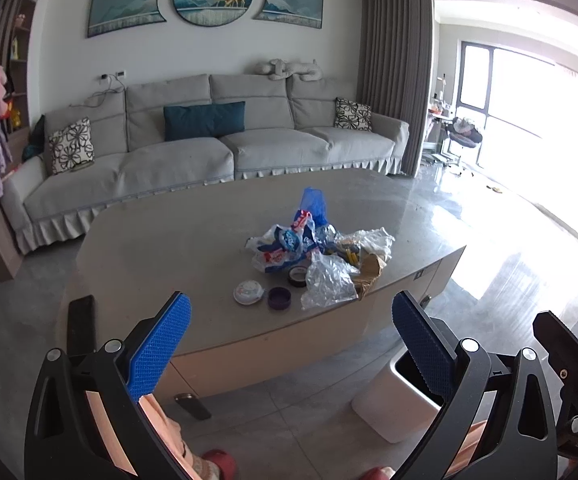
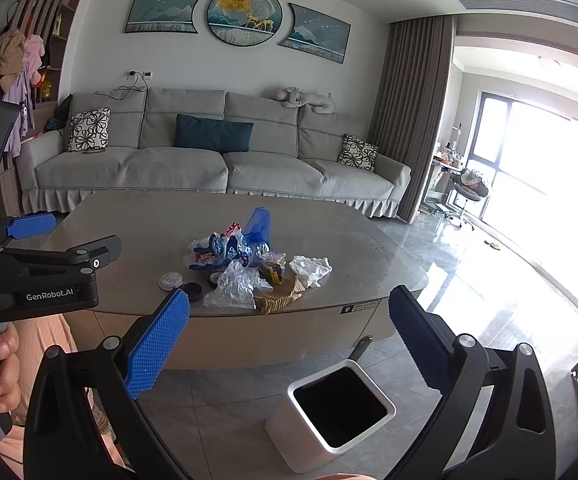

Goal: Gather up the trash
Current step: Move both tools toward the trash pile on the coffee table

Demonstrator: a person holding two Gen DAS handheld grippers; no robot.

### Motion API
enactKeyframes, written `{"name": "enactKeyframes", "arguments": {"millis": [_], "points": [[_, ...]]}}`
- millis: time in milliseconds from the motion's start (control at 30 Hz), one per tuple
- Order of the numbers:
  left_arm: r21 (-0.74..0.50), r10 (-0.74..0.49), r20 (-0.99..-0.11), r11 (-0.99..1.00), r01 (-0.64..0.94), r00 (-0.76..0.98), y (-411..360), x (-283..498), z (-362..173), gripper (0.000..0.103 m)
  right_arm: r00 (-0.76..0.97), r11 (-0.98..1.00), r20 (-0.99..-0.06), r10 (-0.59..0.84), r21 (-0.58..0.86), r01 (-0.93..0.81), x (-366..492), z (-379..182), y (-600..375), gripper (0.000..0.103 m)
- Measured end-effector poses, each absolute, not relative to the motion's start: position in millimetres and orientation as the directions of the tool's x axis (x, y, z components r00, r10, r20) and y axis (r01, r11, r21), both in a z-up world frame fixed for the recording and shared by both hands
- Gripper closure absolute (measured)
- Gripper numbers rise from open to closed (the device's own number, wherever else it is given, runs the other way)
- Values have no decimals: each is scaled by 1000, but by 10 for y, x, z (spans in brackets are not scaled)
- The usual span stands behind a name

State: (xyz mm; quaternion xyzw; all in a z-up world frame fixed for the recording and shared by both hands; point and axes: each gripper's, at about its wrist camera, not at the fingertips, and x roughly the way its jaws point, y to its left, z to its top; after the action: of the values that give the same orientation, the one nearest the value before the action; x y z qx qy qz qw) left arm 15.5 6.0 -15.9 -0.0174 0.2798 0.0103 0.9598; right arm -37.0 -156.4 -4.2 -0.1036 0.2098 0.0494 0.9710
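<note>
Hovering open: left gripper (image 1: 291, 312); right gripper (image 2: 289, 310)

Each black plastic two-finger gripper, the left (image 1: 291, 318) and the right (image 2: 289, 312), carries blue ridged rubber pads (image 2: 157, 344) and silver round screws (image 1: 467, 345). White "GenRobot.AI" lettering (image 2: 49, 294) marks the left one's body. The person wears red slippers (image 1: 219, 462).

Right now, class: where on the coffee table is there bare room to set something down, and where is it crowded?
The coffee table is bare between the trash pile and the sofa, and along its left end. Crowded: the near edge, where the clear bag, purple lid and white lid lie.
</note>
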Motion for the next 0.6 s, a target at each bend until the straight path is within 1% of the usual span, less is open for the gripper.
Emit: {"name": "enactKeyframes", "arguments": {"millis": [267,433,600], "points": [[-47,-5,-550,999,-25,835,126,233,-222,3,902,974,-426,67,-168,-151,-264,-48,-1522,4],[-63,-14,-555,998,-25,832,225,390,-337,3,891,974,-441,103,-137,-181,-47,-102,-1444,4],[-61,-7,-558,998,-33,830,380,601,-454,3,883,967,-455,115,-152,-205,215,-240,-1286,4]]}}
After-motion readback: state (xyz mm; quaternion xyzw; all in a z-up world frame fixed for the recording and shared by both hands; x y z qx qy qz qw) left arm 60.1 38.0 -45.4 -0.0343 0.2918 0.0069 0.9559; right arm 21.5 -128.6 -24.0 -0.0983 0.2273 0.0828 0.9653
